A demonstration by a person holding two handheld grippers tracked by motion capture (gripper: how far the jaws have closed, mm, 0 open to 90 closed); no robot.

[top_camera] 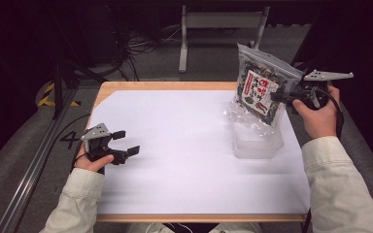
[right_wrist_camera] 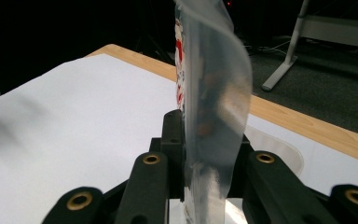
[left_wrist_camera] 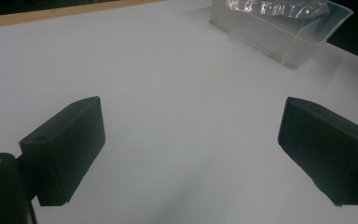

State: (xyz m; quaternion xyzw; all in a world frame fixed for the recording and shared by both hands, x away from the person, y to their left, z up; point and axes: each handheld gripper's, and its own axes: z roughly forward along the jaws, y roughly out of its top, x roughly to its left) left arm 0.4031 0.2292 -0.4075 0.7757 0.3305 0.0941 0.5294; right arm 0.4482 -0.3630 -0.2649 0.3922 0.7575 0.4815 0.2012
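Note:
A clear snack bag point(top_camera: 263, 85) with a white and red label hangs upright in the air above a clear plastic tub point(top_camera: 257, 141) at the right of the table. My right gripper point(top_camera: 278, 96) is shut on the bag's right edge. In the right gripper view the bag point(right_wrist_camera: 209, 107) stands edge-on, pinched between the two black jaws. My left gripper point(top_camera: 126, 142) rests open near the table's left edge, with nothing between its fingers point(left_wrist_camera: 67, 149). The left gripper view shows the tub point(left_wrist_camera: 284, 32) far off with crinkled film in it.
A white sheet point(top_camera: 184, 145) covers most of the wooden table point(top_camera: 104, 92). Crinkled clear film point(top_camera: 245, 119) lies in the tub. Cables and a metal stand leg point(top_camera: 183, 43) lie on the floor beyond the far edge.

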